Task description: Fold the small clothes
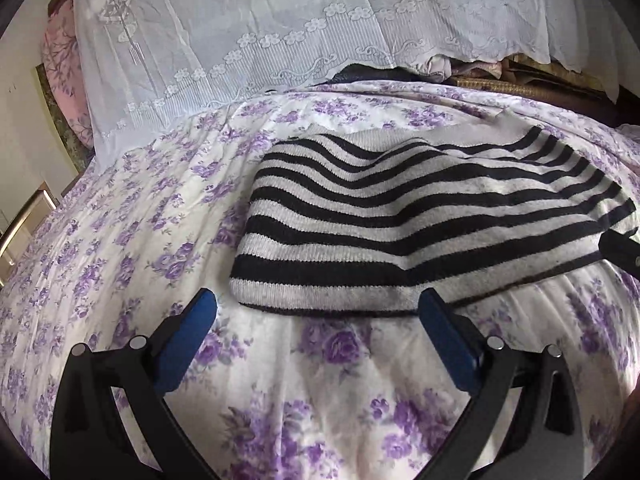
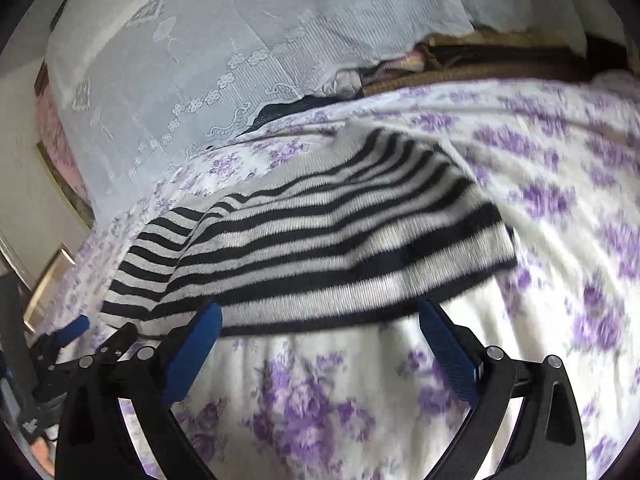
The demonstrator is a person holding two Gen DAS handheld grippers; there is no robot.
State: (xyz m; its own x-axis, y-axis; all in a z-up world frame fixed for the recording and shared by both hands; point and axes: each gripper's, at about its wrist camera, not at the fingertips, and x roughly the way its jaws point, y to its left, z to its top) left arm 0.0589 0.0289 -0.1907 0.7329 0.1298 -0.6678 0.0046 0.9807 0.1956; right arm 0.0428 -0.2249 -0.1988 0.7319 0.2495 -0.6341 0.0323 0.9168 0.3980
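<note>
A black-and-white striped knit sweater (image 1: 400,208) lies folded on a bed sheet (image 1: 120,240) printed with purple flowers. My left gripper (image 1: 318,304) is open, its blue pads (image 1: 192,328) standing wide at the sweater's near hem with nothing pressed between them. In the right wrist view the same sweater (image 2: 320,240) lies just ahead of my right gripper (image 2: 320,312), also open, with blue pads (image 2: 444,344) apart at the hem. A dark part of the right gripper (image 1: 620,250) shows at the sweater's right end. The left gripper's blue pad (image 2: 74,328) shows at its left end.
A white lace cloth (image 1: 260,40) hangs over the far side of the bed. Stacked fabrics and woven mats (image 1: 520,76) sit at the back right. A pink floral pillow (image 1: 60,72) and a pale wall (image 1: 16,140) lie to the left. The bed sheet (image 2: 560,200) spreads right of the sweater.
</note>
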